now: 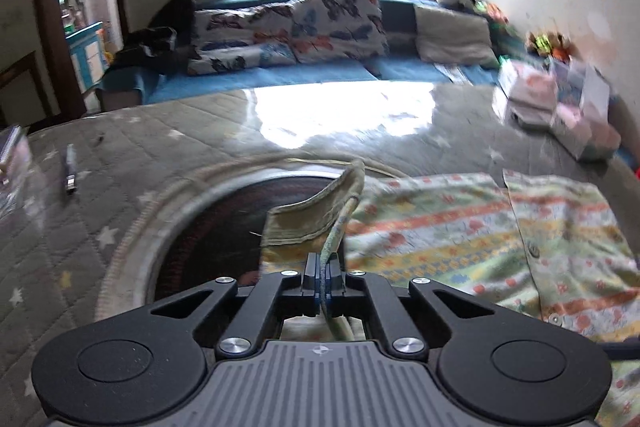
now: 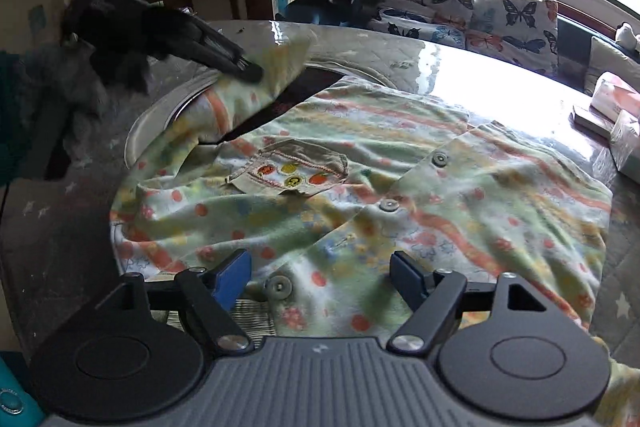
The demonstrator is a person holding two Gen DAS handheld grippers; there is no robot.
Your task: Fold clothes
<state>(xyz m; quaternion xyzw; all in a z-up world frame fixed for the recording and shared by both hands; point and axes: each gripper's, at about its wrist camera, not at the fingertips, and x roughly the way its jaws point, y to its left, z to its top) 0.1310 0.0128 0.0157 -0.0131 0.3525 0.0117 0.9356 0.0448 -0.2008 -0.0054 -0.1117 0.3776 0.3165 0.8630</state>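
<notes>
The left gripper (image 1: pixel 323 279) is closed on the sleeve edge (image 1: pixel 320 223) of the patterned shirt (image 2: pixel 360 187), which lies spread on the quilted table (image 1: pixel 120 155). The right gripper (image 2: pixel 320 277) hangs wide open above its lower hem, holding nothing. No readable writing.

The left gripper (image 1: pixel 323 277) is clamped on the raised cuff of a sleeve (image 1: pixel 320 219) of the patterned shirt (image 1: pixel 460 231), which lies spread on a grey quilted table cover (image 1: pixel 120 147) with stars.

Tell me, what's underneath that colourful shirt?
The shirt lies on a grey star-patterned quilted cover and partly over a dark round opening. What lies directly beneath the cloth is hidden.
</notes>
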